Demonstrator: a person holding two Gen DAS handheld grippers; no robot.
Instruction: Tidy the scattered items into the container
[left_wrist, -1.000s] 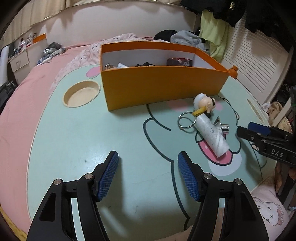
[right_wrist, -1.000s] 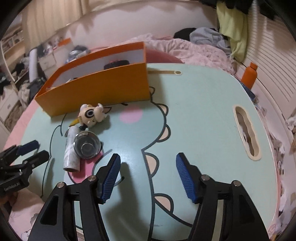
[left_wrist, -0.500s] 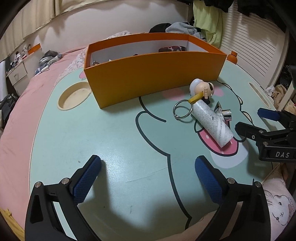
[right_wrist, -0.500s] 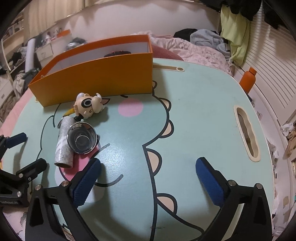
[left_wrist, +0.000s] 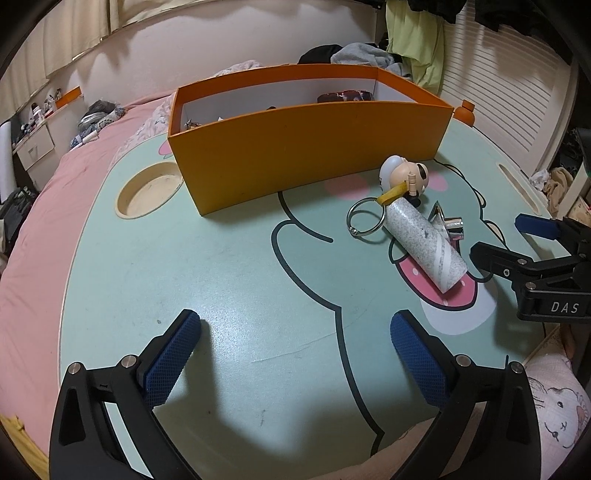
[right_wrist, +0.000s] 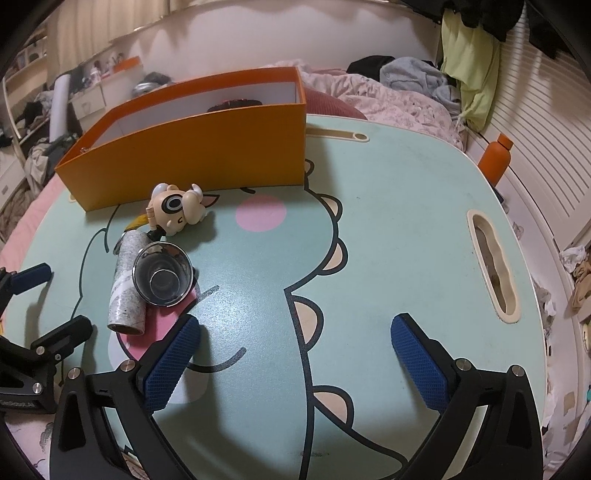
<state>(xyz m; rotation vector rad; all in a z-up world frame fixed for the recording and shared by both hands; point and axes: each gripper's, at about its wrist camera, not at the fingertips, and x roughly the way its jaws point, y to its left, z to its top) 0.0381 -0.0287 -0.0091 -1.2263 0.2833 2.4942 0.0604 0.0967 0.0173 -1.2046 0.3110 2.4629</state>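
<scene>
Left tongs (left_wrist: 295, 328) stand wide apart over bare mint-green tabletop (left_wrist: 229, 280), nothing between the blue pads. Right tongs (right_wrist: 295, 328) likewise spread wide and empty, above the dinosaur print.

Orange box (left_wrist: 306, 147), the container, sits on the far half of the tabletop; white inner walls. A dark patterned item (left_wrist: 345, 96) lies inside near its far right corner; small metal bits (left_wrist: 190, 123) show at its far left corner, too small to identify.

Scattered items lie in a cluster just right of and nearer than the box:
- cartoon figurine keychain (left_wrist: 404, 177), close to the box's near wall, not touching it;
- metal split ring (left_wrist: 365, 219), joined to the figurine by a yellow strap;
- speckled grey tube (left_wrist: 424, 243) lying on its side, one end at the ring, the other over the pink printed patch;
- small shiny metal cup (right_wrist: 162, 275) on its side, leaning against the tube, mouth towards the right wrist camera.

Orange bottle (right_wrist: 495, 160) stands past the tabletop's right edge.
</scene>
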